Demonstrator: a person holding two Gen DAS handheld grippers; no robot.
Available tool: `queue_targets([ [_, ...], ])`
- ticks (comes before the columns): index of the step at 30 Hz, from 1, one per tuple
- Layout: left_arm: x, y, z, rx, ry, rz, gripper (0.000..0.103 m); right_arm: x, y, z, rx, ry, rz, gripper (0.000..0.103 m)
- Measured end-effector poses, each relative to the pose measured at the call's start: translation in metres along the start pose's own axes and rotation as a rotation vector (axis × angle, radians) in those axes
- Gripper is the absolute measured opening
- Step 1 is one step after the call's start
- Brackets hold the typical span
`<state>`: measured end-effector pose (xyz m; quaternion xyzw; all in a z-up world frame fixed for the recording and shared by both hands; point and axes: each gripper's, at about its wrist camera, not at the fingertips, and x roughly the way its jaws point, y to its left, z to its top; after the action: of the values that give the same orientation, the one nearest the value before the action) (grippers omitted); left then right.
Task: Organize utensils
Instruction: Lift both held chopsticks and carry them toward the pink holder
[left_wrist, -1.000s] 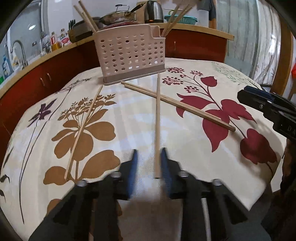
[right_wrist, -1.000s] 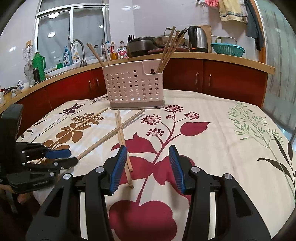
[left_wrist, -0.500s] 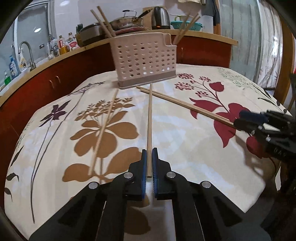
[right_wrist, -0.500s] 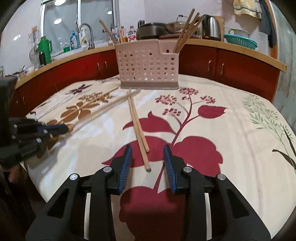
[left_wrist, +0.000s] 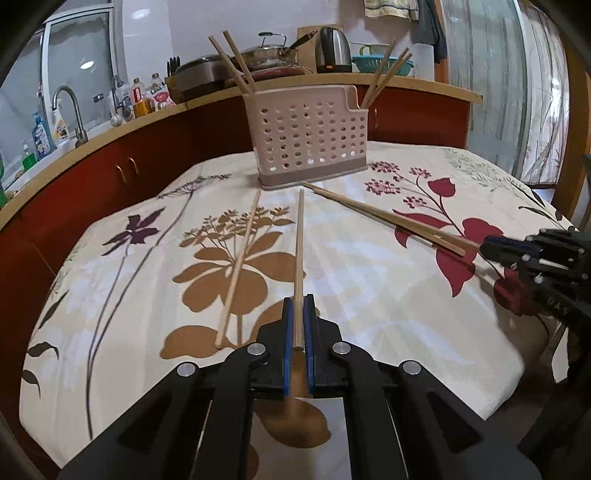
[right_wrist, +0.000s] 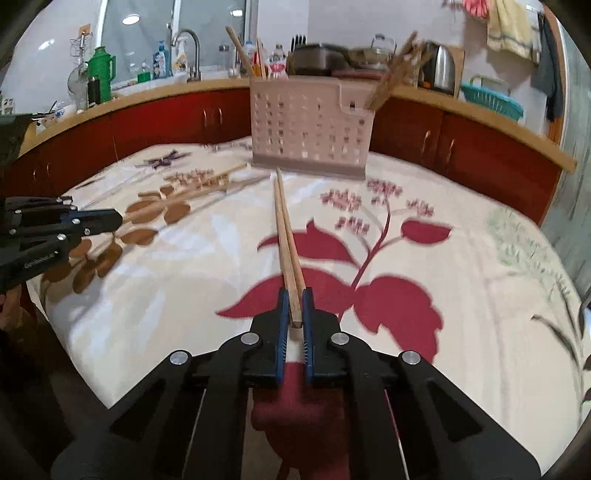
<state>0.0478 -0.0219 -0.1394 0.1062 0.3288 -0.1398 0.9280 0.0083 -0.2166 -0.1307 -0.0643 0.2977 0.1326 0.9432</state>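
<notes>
A pink perforated utensil holder (left_wrist: 308, 142) (right_wrist: 310, 129) stands at the far side of the flowered tablecloth (left_wrist: 369, 295), with chopsticks upright in its left (left_wrist: 232, 59) and right (left_wrist: 384, 79) compartments. My left gripper (left_wrist: 298, 301) is shut on the near end of a single chopstick (left_wrist: 300, 240) that points at the holder. My right gripper (right_wrist: 294, 295) is closing tight on the near ends of a pair of chopsticks (right_wrist: 283, 229), with its pads pressing on them. One loose chopstick (left_wrist: 238, 269) lies on the cloth left of the held one. Each gripper shows in the other's view: the right (left_wrist: 491, 246), the left (right_wrist: 110, 219).
A curved counter with red cabinets (left_wrist: 122, 173) runs behind the table, bearing a sink tap (left_wrist: 70, 110), bottles, a pan and a kettle (left_wrist: 334, 50). The tablecloth's near edge (left_wrist: 424, 410) drops off just ahead of both grippers.
The left gripper shut on the single chopstick and rose a little with it. The right gripper slid up to the pair of chopsticks and closed on their near ends.
</notes>
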Motion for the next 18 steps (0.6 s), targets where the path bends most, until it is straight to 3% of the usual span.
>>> queue_targets([
  [9, -0.022, 0.012, 0.009, -0.024, -0.059, 0.020, 0.006, -0.043, -0.006, 0.031, 0.007, -0.143, -0.019, 0.007],
  [18, -0.037, 0.020, 0.020, -0.042, -0.112, 0.024, 0.006, -0.061, -0.012, 0.046, 0.018, -0.204, -0.031, 0.006],
])
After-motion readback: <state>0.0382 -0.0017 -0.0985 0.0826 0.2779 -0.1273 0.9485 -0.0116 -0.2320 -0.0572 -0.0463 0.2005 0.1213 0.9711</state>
